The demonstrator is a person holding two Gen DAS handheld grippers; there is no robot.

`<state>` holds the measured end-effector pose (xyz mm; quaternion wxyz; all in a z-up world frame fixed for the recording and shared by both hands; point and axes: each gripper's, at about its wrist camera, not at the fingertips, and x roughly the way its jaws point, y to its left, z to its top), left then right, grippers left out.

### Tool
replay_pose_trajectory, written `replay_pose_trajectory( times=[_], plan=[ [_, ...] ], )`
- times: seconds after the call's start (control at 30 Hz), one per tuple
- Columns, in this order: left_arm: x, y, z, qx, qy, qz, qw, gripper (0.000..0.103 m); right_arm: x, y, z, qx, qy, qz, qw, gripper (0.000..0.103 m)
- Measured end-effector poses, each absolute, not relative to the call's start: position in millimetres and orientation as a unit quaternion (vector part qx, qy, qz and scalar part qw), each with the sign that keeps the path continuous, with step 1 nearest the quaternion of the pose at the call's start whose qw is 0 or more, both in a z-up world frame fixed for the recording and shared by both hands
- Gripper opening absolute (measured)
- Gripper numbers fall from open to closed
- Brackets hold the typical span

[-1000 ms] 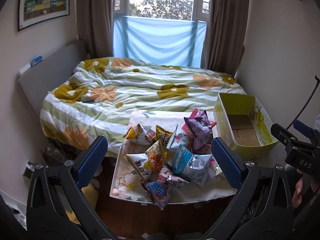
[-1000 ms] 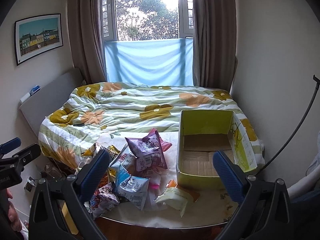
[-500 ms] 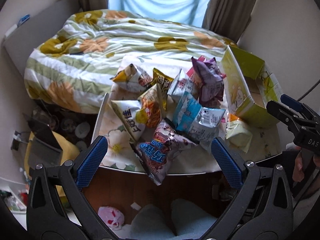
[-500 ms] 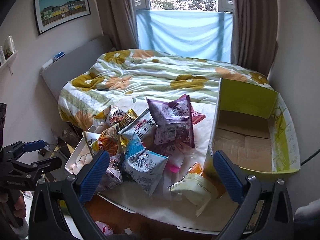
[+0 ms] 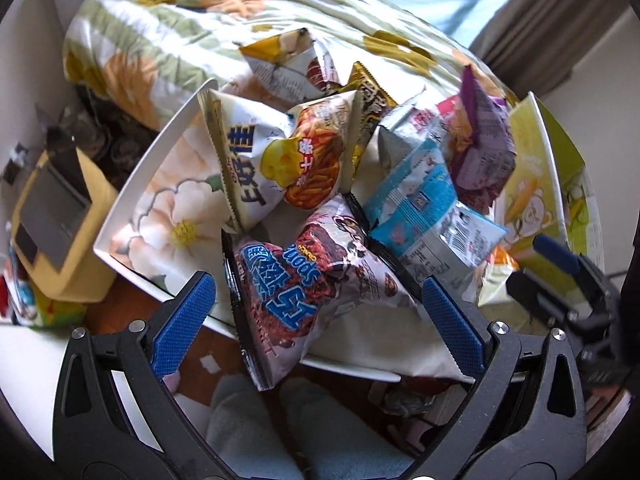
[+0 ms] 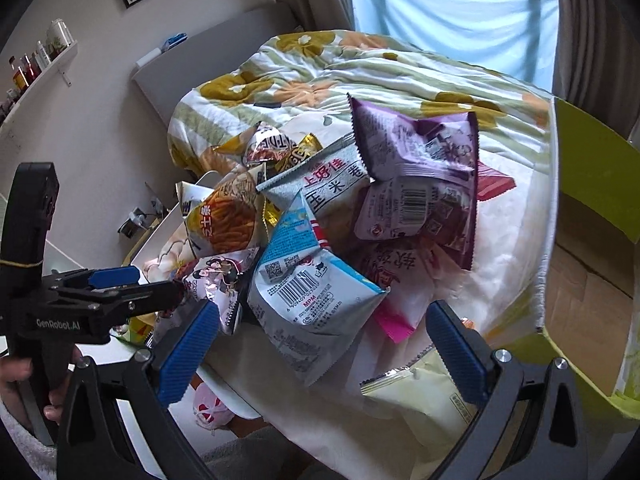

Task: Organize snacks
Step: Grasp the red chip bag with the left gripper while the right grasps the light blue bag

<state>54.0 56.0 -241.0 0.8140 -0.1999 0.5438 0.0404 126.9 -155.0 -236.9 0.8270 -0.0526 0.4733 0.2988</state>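
Observation:
Several snack bags lie piled on a white floral table [image 5: 132, 216]. My left gripper [image 5: 320, 316] is open, its fingers either side of a brown-and-white bag with blue lettering [image 5: 304, 280] that hangs over the table's near edge. Behind it sit an orange cheese-stick bag [image 5: 316, 160] and a blue-and-silver bag [image 5: 420, 208]. My right gripper [image 6: 320, 340] is open just in front of that blue-and-silver bag [image 6: 312, 288]. A pale yellow bag [image 6: 420, 396] lies by its right finger and a purple bag [image 6: 420, 160] farther back. The green cardboard box [image 6: 592, 280] stands open at the right.
A bed with a floral duvet [image 5: 180, 20] lies behind the table. A yellow box [image 5: 52, 232] sits on the floor at the left. A wall shelf with bottles [image 6: 36, 64] is at the far left. Grey slippers [image 5: 256, 432] show below the table edge.
Both grippers have moved forward and tilted down, so the snack pile now fills the views. Both stay open, and the bags have not moved.

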Motion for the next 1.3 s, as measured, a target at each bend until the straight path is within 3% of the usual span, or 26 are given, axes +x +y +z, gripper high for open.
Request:
replay_pose_trajectory(
  times=[0.23, 0.4, 0.7, 0.77, 0.8, 0.87, 1.3],
  plan=[
    [63, 69, -268, -0.262, 0.551, 0.069, 0.789, 0.102, 140, -138, -260, -0.097, 0.475, 0.338, 0.807, 0.103],
    [67, 74, -290, -0.294, 0.566, 0.071, 0.767, 0.102, 147, -128, -271, -0.127, 0.475, 0.363, 0.791, 0.091],
    [71, 69, -303, -0.299, 0.589, 0.06, 0.749, 0.102, 141, -118, -287, -0.17, 0.468, 0.393, 0.773, 0.082],
    [73, 68, -314, -0.298, 0.608, 0.061, 0.733, 0.09, 142, -114, -291, -0.17, 0.475, 0.399, 0.765, 0.074],
    [74, 64, -315, -0.273, 0.612, 0.073, 0.739, 0.089, 141, -112, -293, -0.175, 0.477, 0.402, 0.761, 0.071],
    [72, 62, -315, -0.276, 0.606, 0.066, 0.743, 0.08, 140, -108, -292, -0.177, 0.474, 0.407, 0.761, 0.071],
    [54, 58, -303, -0.251, 0.598, 0.067, 0.758, 0.074, 140, -107, -297, -0.161, 0.471, 0.41, 0.764, 0.071]
  ],
)
